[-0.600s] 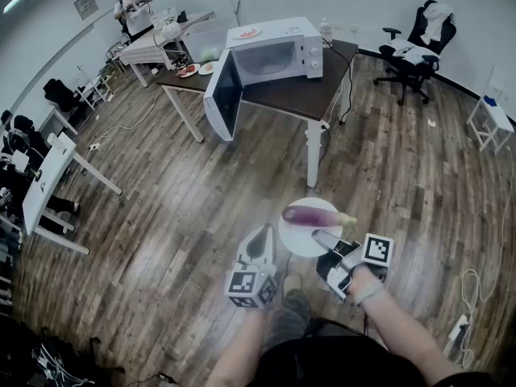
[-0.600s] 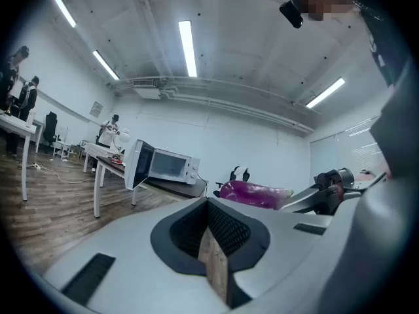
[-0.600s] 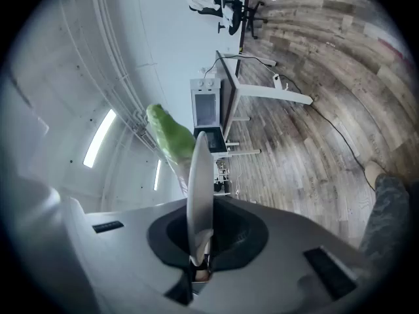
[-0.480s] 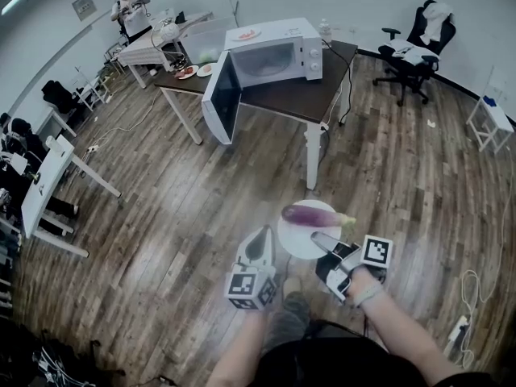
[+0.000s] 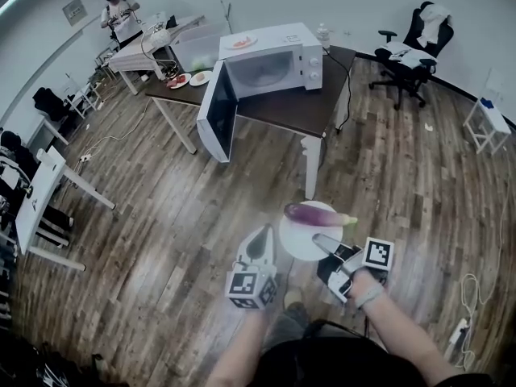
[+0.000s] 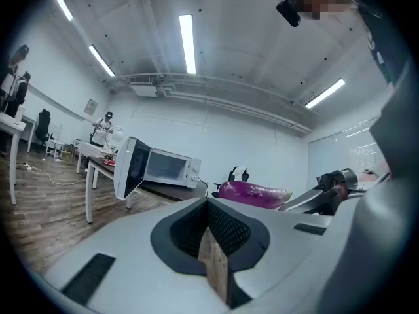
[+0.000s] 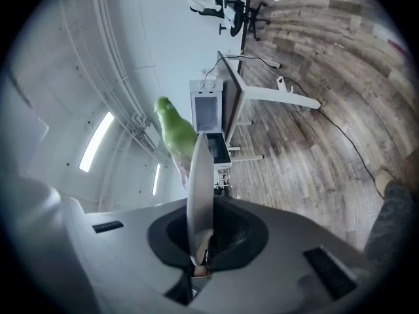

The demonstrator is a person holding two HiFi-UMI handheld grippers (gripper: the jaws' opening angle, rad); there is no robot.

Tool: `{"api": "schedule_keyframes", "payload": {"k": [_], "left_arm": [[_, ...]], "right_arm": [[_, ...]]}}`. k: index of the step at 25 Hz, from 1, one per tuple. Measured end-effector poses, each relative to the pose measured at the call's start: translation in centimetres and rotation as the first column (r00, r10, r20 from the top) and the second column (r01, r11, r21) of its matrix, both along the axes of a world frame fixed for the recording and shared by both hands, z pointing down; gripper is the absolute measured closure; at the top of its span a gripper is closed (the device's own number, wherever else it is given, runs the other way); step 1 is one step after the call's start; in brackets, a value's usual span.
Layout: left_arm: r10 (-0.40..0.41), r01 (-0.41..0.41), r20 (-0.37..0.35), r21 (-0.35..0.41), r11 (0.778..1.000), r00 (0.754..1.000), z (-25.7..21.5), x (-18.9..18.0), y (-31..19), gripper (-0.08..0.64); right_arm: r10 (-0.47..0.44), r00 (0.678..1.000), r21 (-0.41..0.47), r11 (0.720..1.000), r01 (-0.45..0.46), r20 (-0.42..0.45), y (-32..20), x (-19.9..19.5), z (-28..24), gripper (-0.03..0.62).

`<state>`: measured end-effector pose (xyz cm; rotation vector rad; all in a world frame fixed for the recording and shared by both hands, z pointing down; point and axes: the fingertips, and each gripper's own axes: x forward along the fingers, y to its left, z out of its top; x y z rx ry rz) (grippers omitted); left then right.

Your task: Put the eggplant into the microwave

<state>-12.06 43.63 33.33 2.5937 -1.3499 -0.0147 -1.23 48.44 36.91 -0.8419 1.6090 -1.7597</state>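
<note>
- Grey left gripper (image 5: 260, 237) sits nearest in the head view, its jaws closed together with nothing between them.
- Just beside it, the right gripper (image 5: 318, 239) has its jaws clamped on the near rim of a white plate (image 5: 295, 242), which it holds above the wood floor (image 5: 161, 216).
- The purple eggplant (image 5: 313, 214) lies across the plate's far side, green stem end to the right.
- Well beyond, the white microwave (image 5: 274, 59) stands on a dark table (image 5: 282, 107) with its door (image 5: 216, 113) swung open.
- Small dishes (image 5: 199, 77) at the table's far end may hold food; they are too small to tell.
</note>
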Motion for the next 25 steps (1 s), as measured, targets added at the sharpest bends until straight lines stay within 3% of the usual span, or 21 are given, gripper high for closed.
{"api": "schedule_keyframes", "payload": {"k": [13, 25], "left_arm": [[0.069, -0.069, -0.005, -0.006, 0.998, 0.998, 0.6, 0.1, -10.2, 0.56], [0.056, -0.056, -0.015, -0.036, 0.998, 0.998, 2.2, 1.2, -17.2, 0.56]], "right_arm": [[0.059, 0.998, 0.027, 0.998, -0.059, -0.005, -10.1, -0.3, 0.3, 0.584], [0.049, 0.999, 0.014, 0.999, -0.048, -0.004, -18.1, 1.2, 1.0, 0.584]]}}
